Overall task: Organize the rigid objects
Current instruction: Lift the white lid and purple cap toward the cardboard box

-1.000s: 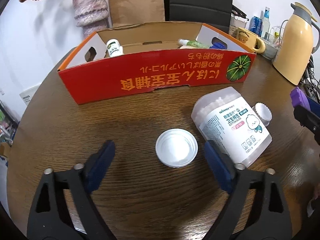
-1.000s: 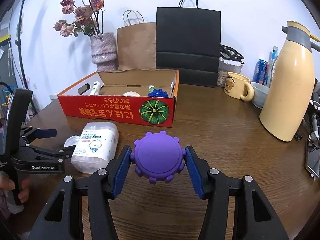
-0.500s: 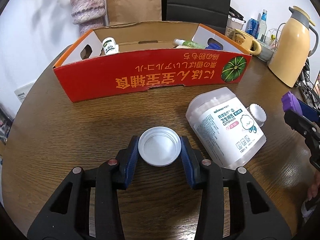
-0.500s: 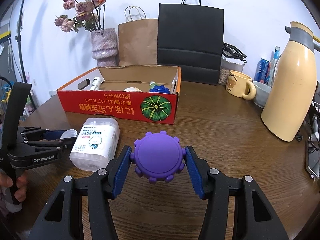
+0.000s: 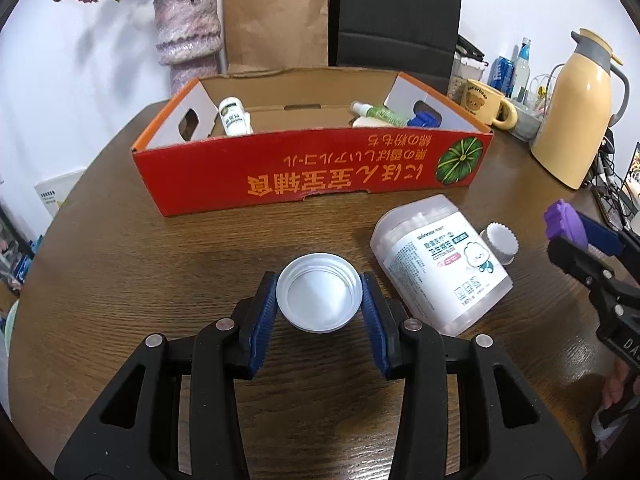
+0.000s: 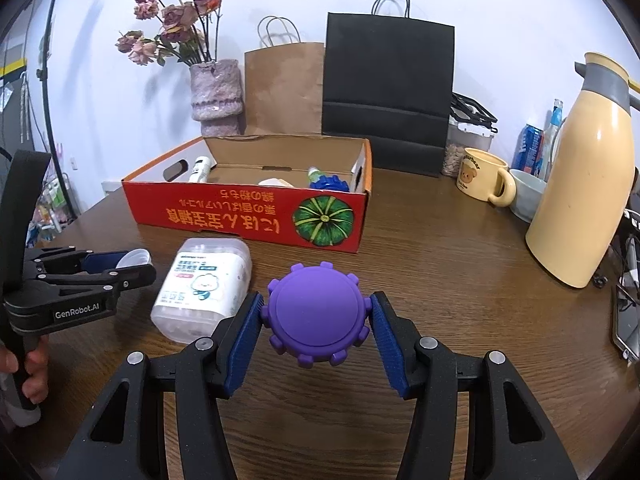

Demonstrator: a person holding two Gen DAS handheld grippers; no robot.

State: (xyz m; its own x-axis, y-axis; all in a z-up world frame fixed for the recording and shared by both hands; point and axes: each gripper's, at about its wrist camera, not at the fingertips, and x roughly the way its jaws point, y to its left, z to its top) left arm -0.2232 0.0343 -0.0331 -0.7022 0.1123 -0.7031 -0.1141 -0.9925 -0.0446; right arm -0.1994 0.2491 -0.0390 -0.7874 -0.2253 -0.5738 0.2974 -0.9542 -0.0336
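wall: behind my table it was plain white [image 6: 500, 20], evenly lit, soft shadows of the flowers on it.
table: round, dark brown wood grain [image 6: 460, 264].
far edge: a mottled pink vase [image 6: 216, 90] of dried roses, a brown paper bag [image 6: 284, 88] and a black paper bag [image 6: 386, 84] stood against the wall.
my right: a cream thermos jug [image 6: 584, 184], a yellow bear mug [image 6: 482, 176], cans behind.

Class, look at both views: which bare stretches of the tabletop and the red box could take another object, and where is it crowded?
Free: the table between the red box and the yellow jug, and the box's middle floor. Crowded: the box's right end near the blue piece, and around the cotton swab tub and small white cap.
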